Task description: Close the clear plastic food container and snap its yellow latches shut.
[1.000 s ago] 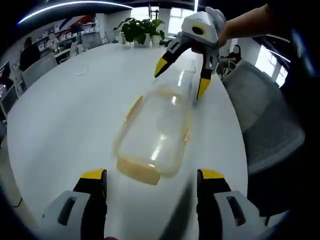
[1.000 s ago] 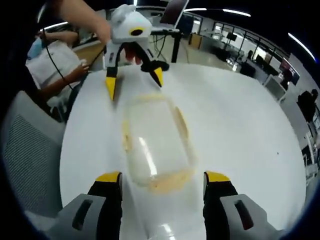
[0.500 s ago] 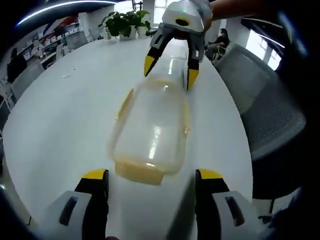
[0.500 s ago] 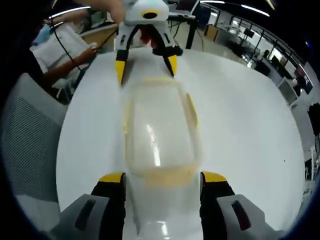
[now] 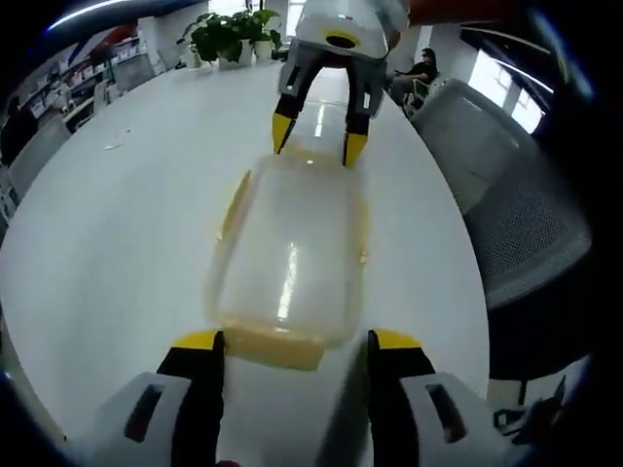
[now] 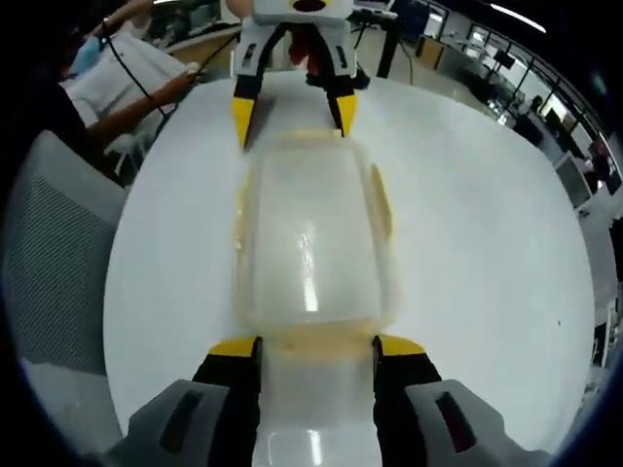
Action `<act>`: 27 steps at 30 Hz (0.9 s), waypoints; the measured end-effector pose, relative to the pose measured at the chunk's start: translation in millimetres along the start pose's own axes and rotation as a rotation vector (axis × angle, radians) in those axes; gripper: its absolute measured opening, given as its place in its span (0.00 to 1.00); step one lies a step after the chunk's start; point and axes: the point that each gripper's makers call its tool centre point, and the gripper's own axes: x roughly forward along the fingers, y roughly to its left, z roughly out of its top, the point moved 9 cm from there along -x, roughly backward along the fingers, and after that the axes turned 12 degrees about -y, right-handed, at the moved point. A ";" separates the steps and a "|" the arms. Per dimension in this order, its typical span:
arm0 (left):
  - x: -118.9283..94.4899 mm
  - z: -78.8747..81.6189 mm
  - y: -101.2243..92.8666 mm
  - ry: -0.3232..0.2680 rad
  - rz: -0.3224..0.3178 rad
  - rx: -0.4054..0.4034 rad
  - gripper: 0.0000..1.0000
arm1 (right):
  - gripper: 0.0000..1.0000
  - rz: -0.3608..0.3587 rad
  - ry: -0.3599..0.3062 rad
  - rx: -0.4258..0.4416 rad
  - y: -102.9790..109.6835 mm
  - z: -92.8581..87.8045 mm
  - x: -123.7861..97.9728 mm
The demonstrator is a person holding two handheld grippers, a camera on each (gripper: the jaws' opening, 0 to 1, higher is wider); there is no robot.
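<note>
Both tongs stand open at opposite short ends of the container (image 5: 290,255), gripping nothing. Seen in the left gripper view, the left tongs (image 5: 292,342) straddle the near end, yellow tips just at its rim, where a yellow latch (image 5: 275,346) sticks out between them. At the far end of that view the right tongs (image 5: 313,136) come down with their tips at the other rim. From the right gripper view the same holds in reverse: the right tongs (image 6: 316,347) bracket the near end latch (image 6: 313,341), and the left tongs (image 6: 290,112) sit at the far edge.

That clear plastic box lies flat on the white round counter (image 5: 117,214), lid apparently seated on top, with yellow side latches (image 6: 382,202) looking splayed outward rather than pressed in. A grey mesh chair (image 5: 516,224) stands beside the counter, and potted plants (image 5: 226,34) sit at the far side.

By the look of it, closing is done and latching is the step in hand, starting with the two end flaps. Next calls for pressing each end latch down and inward against the rim until it clicks, both sides together so the box does not slide, then doing the long sides.
</note>
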 end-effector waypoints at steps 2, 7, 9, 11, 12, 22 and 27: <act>-0.4 1.0 0.1 0.000 -0.002 0.013 0.54 | 0.40 0.007 0.005 -0.008 -0.4 -0.3 0.1; -5.3 -1.7 3.9 0.064 -0.017 0.158 0.40 | 0.39 0.012 0.018 -0.016 -0.1 1.0 0.1; -3.1 -1.1 2.7 0.041 -0.023 0.100 0.39 | 0.39 0.012 0.029 -0.017 0.1 1.9 1.0; -3.0 -2.2 1.4 0.041 -0.022 0.113 0.39 | 0.39 0.013 0.040 -0.018 0.0 3.2 1.9; -3.1 -2.5 1.2 0.040 -0.022 0.116 0.39 | 0.39 0.013 0.044 -0.018 0.3 3.7 1.9; -1.5 0.8 0.9 0.072 -0.018 0.118 0.40 | 0.39 0.015 0.063 -0.015 -0.2 4.9 2.8; -1.4 2.5 1.0 0.092 -0.020 0.124 0.40 | 0.39 0.024 0.084 -0.005 -2.0 6.6 4.0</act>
